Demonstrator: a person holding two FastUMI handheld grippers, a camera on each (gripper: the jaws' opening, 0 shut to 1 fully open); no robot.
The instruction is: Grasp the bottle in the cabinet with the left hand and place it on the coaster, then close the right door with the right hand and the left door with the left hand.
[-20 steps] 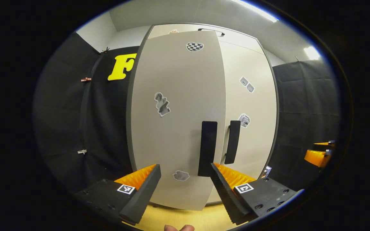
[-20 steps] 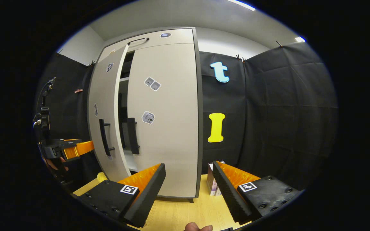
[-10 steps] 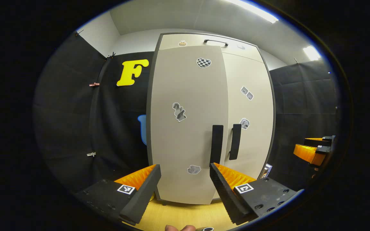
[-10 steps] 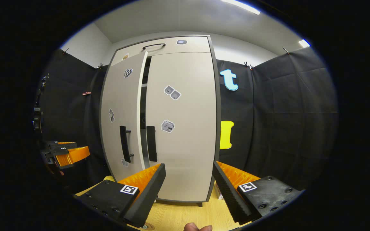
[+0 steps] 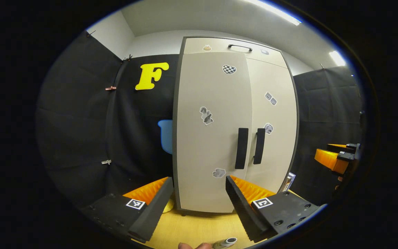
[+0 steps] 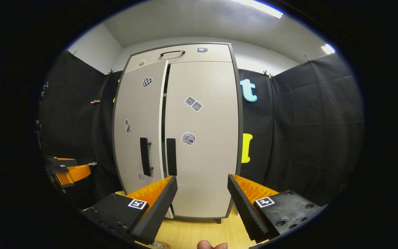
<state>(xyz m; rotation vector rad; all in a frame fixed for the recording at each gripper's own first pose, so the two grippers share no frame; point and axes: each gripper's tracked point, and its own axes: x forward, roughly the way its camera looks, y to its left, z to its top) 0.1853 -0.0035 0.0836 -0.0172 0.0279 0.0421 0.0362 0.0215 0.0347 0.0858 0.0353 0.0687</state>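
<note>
Cabinet point(image 5: 233, 131) fills the space straight ahead of both our grippers, standing on the wooden table point(image 5: 192, 230). Its right door point(image 6: 202, 138) looks shut. Its left door point(image 6: 138, 131) stands slightly ajar in the right gripper view, a dark slit running top to bottom beside its handle point(image 6: 145, 160). That upright handle lies ahead and a little right of our left gripper point(image 5: 199, 204), the nearer one, so we judge a forward push there finishes the job. Our right gripper point(image 6: 202, 204) hangs back, level with the right door. Both sets of jaws are spread apart and hold nothing. Below the left gripper, close under us, we see the bottle point(image 5: 225, 243) top; whether it sits on the coaster we cannot tell.
</note>
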